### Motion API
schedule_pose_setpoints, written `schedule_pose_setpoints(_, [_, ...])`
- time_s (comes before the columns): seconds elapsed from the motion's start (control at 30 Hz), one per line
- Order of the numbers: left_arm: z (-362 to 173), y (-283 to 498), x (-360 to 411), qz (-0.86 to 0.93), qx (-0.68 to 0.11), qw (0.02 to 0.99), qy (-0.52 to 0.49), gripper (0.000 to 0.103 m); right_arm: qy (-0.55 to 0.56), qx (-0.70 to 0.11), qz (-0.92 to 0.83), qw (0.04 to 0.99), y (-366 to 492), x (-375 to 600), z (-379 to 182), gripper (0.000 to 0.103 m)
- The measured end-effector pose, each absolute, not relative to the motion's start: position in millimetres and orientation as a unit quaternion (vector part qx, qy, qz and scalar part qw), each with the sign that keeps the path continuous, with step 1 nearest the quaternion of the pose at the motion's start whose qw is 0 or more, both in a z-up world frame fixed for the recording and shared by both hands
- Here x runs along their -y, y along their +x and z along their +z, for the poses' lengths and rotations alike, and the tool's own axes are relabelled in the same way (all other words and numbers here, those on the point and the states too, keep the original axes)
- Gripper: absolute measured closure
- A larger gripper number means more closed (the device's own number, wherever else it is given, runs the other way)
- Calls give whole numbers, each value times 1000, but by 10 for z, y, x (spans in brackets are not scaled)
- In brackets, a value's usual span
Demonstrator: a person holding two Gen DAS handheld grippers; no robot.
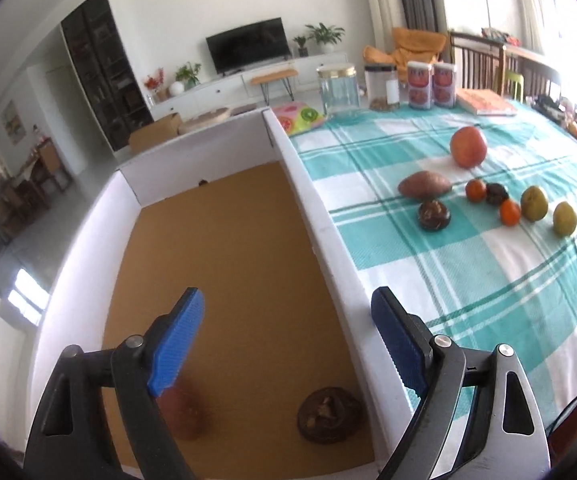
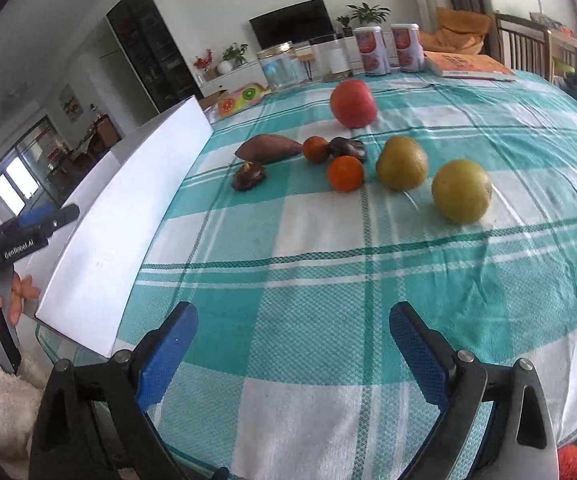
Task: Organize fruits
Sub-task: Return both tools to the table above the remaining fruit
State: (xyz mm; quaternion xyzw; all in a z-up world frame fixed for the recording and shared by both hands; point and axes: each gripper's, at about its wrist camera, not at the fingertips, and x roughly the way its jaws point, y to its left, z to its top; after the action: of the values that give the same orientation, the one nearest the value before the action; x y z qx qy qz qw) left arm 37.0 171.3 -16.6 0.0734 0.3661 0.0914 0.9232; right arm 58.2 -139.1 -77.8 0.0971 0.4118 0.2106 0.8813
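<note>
Left tool gapes above box, sweet potato blurred.

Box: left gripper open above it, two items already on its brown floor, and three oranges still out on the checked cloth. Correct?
Not quite: two oranges remain on the checked cloth, not three. The right wrist view shows one and the other. The rest holds: the left gripper is open above the box, with two items on its brown floor, one dark, one blurred.
</note>
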Motion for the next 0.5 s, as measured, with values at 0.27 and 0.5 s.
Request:
schedule_pose_setpoints(0.27, [-167,29,-1613,131,-353,925,53,16,95,-389,203,894,475,1378,-703,5])
schedule_pose_setpoints(0.5, [-118,-111,-1445,153,-324,933,38,16,113,-392,190,893,506,1461,-752,5])
